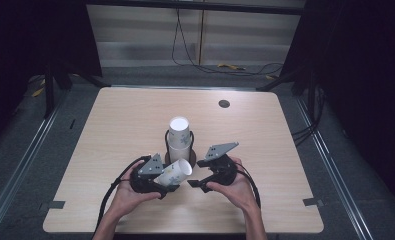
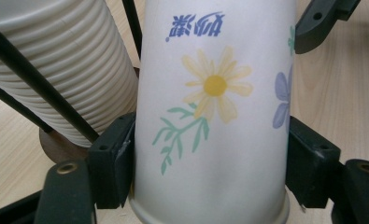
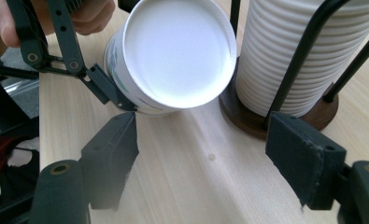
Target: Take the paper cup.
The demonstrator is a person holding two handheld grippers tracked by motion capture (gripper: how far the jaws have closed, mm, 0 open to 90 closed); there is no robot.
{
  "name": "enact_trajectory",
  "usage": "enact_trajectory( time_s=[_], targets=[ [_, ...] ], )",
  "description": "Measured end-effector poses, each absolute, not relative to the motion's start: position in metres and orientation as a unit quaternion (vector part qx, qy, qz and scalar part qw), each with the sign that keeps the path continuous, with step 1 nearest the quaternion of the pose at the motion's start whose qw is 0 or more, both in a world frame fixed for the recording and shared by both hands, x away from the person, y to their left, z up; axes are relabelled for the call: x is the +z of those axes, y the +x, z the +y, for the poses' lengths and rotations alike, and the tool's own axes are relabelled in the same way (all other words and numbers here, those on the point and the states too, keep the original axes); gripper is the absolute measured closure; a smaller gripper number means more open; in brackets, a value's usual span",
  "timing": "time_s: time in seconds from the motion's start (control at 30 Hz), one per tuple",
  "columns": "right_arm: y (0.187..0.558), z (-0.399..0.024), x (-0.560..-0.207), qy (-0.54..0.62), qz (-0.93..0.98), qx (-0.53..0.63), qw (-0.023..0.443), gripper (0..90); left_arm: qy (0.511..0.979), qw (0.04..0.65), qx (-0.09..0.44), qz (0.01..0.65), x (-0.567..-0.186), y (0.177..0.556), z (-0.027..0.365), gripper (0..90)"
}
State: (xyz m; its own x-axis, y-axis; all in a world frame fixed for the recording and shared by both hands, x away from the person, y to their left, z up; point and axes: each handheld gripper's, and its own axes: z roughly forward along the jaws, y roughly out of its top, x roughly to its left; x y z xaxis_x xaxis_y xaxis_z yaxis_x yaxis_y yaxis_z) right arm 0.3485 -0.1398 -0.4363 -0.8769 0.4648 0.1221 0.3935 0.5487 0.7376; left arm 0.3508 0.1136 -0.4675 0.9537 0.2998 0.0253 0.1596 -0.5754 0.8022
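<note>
A white paper cup (image 1: pixel 174 173) printed with flowers lies tilted in my left gripper (image 1: pixel 169 177), which is shut on it. In the left gripper view the two pads press the cup (image 2: pixel 215 116) near its rim, with the print upside down, on either side of my left gripper (image 2: pixel 210 163). My right gripper (image 1: pixel 191 181) stands open just right of the cup, nothing between its fingers. In the right gripper view the cup's flat white end (image 3: pixel 177 56) faces my right gripper (image 3: pixel 203 158). A tall stack of cups (image 1: pixel 179 134) stands in a black wire holder behind both grippers.
The holder's round wooden base (image 3: pixel 247 119) sits on the light wooden table (image 1: pixel 265 130). A small dark round grommet (image 1: pixel 224 103) is at the table's far right. Cables lie on the floor beyond the far edge.
</note>
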Motion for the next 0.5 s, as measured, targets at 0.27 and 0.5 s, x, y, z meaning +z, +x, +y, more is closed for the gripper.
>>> enact_trajectory(
  time_s=[0.27,0.5],
  targets=[
    [0.3543,-0.1371,-0.4426,0.247,0.893,0.375,0.03,23.7,0.888,0.435,0.079,0.126,-0.4689,0.35,0.1115,28.6],
    [0.3543,-0.1351,-0.4416,0.234,0.9,0.367,0.024,20.3,0.893,0.426,0.078,0.124,-0.4691,0.3491,0.1111,28.5]
  ],
)
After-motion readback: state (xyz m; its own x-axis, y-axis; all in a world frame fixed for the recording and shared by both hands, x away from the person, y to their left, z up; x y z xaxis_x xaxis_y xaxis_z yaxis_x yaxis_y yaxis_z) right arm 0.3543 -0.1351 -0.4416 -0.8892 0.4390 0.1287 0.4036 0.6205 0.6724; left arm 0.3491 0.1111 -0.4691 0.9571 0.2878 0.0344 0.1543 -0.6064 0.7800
